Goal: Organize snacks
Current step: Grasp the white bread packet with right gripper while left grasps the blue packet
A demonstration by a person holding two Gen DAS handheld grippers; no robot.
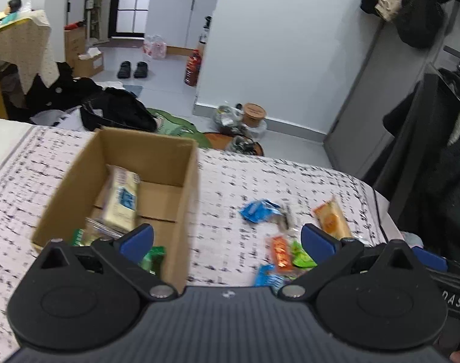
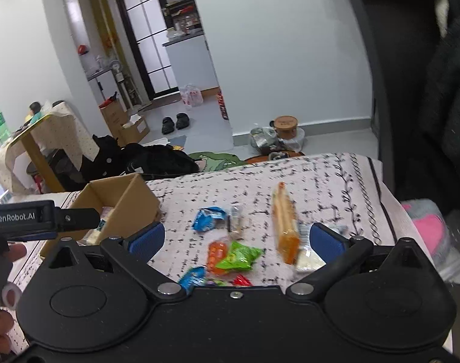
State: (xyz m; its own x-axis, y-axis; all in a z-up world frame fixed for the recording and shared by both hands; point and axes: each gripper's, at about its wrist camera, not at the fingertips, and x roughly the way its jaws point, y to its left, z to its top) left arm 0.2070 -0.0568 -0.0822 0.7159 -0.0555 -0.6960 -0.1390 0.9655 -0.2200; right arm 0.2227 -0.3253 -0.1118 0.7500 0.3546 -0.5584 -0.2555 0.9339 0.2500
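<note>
Both claws are spread wide and hold nothing. The right claw [image 2: 237, 240] hangs over a cluster of loose snacks on the patterned bed cover [image 2: 326, 181]: a crinkly green packet [image 2: 239, 255] and orange packet [image 2: 216, 254] lie just ahead between its fingers, and a long orange-wrapped bar [image 2: 286, 230] lies toward its right finger. The left claw [image 1: 227, 239] sits beside the open brown cardboard box [image 1: 169, 148], which already holds a pale yellow pack [image 1: 122, 202]. A good pick would centre one packet, come down square, then close gently.
</note>
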